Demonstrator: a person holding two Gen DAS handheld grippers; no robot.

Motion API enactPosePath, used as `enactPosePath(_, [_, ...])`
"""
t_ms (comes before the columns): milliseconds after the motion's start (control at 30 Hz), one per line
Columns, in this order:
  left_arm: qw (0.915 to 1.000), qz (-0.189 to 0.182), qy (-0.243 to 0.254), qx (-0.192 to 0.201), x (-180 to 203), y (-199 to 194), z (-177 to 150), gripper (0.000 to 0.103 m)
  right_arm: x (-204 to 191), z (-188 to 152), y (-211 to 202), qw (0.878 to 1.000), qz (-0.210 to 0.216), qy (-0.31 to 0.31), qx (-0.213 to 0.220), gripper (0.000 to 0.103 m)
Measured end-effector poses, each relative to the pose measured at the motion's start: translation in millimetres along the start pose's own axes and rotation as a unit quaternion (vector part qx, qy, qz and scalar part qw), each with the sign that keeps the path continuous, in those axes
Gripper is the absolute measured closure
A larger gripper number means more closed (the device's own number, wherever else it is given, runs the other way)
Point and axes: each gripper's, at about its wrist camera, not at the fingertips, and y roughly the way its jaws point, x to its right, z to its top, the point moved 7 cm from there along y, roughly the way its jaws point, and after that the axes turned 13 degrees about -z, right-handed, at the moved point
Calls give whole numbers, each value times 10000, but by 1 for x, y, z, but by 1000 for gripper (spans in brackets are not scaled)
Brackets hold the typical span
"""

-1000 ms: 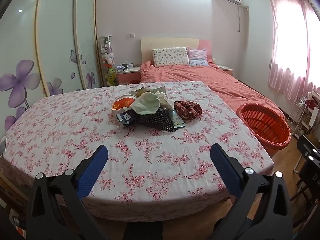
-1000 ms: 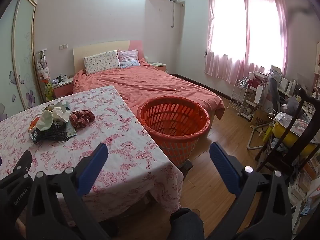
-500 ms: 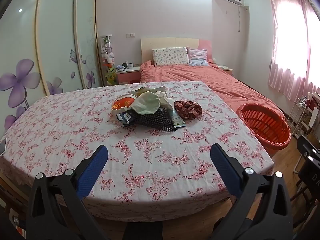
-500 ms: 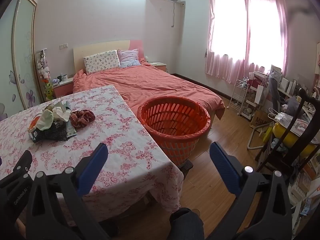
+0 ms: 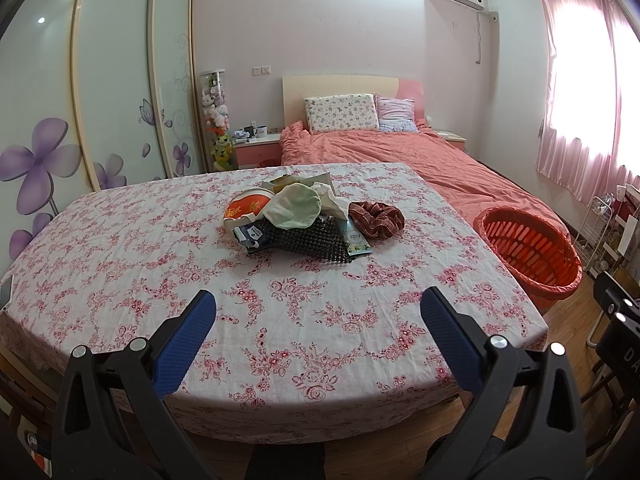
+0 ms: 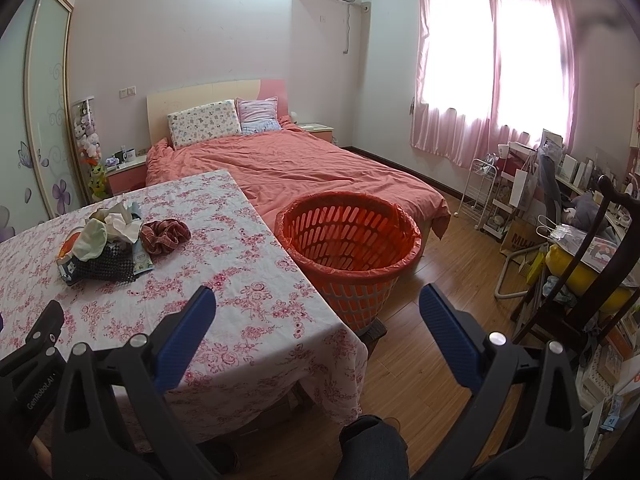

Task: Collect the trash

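Nothing has moved since a moment ago. The left gripper (image 5: 318, 312) is spread wide and holds nothing, near the front of the table with the pink flowery cloth (image 5: 120, 248). The right gripper (image 6: 318, 312) is spread wide too. The trash pile (image 5: 298, 216) sits mid-table. The orange plastic basket (image 6: 352, 240) stands on the floor beside the table.
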Motion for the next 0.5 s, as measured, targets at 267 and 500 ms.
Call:
enactPosePath(267, [10000, -1, -3, -1, 0, 0, 0, 2, 0, -1, 0, 10000, 5, 0, -4, 4])
enactPosePath(500, [10000, 0, -2, 2, 0, 0, 0, 2, 0, -2, 1, 10000, 5, 0, -8, 4])
